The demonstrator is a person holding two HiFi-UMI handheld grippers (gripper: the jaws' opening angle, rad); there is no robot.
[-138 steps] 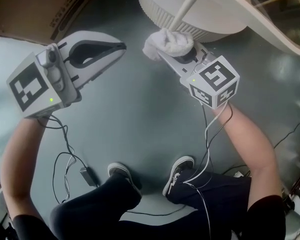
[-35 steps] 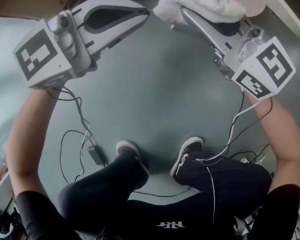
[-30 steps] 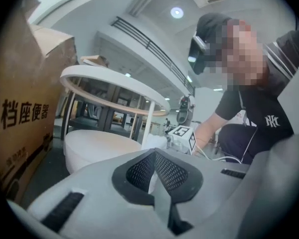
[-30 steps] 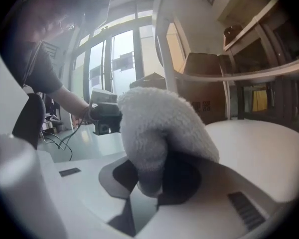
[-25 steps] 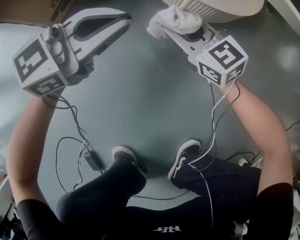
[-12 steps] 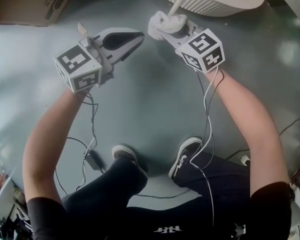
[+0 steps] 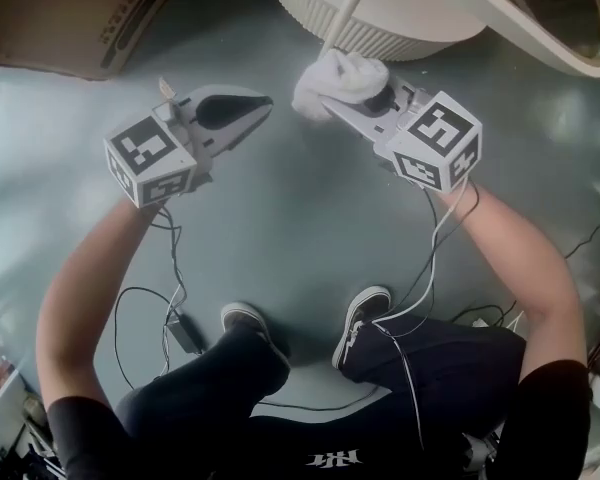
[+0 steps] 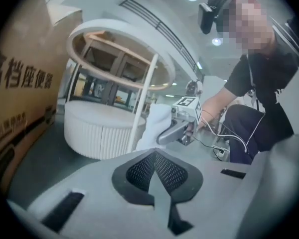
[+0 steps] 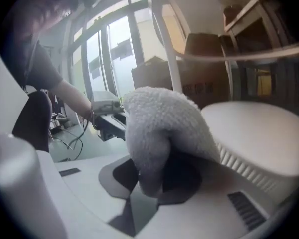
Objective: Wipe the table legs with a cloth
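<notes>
The right gripper [image 7: 358, 100] is clamping a bunched white cloth [image 7: 338, 76]. Its jaws are pinching a fold of the cloth between them, as the right gripper view shows, and the rest of the cloth [image 9: 164, 128] is bulging up over the tips. The gripper is pointing at the foot of a thin, slanted white table leg [image 7: 348, 8], which is rising from a round ribbed base [image 7: 410, 23] on the grey floor [image 7: 280, 228]. The cloth is sitting right at the lower end of the leg, just in front of the base; whether it is actually pressing on the leg cannot be told.

The left gripper [image 7: 260, 103] is hovering beside the right one, a little apart from the cloth, with its jaws drawn together and nothing between them. In its own view its dark pads [image 8: 162, 171] are meeting, and beyond them the cloth [image 8: 157, 123] is showing next to the leg [image 8: 144, 98]. A cardboard box [image 7: 70, 18] is lying on the floor off to the left.
</notes>
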